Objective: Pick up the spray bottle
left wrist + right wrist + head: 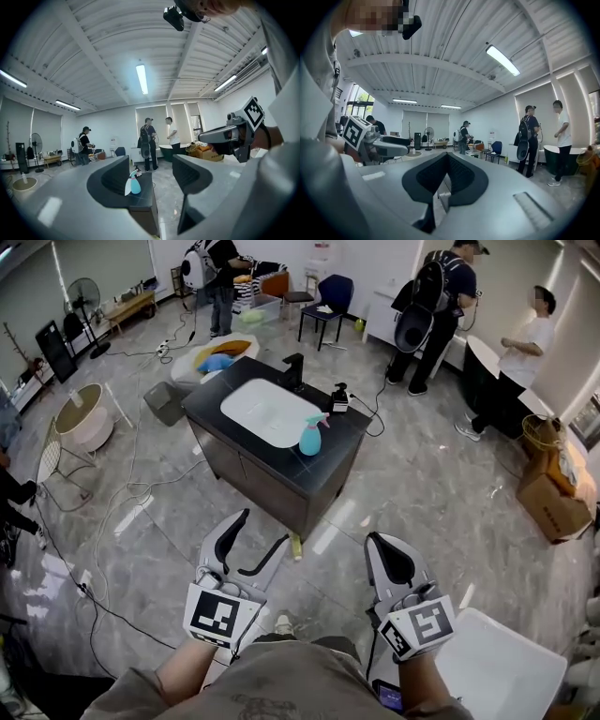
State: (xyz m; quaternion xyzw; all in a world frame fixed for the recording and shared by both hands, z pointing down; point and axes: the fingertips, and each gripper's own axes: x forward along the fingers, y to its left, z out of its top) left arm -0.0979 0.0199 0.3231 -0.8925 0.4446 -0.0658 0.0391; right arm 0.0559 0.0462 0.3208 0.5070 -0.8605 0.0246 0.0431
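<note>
Blue spray bottle (310, 437) on dark counter (335, 454)

We can read no words, numbers or brand names anywhere in these views. The only sign-like marks are black-and-white square code patterns, which carry no letters: one on the white marker cube (214, 615) of the left gripper (264, 526), near left, and one on the white marker cube (424, 624) of the right gripper (377, 542), near right. Any print on the pale blue plastic spray bottle (310, 437), farther off on the dark cabinet top (323, 470), is too small for us to make out.
</note>
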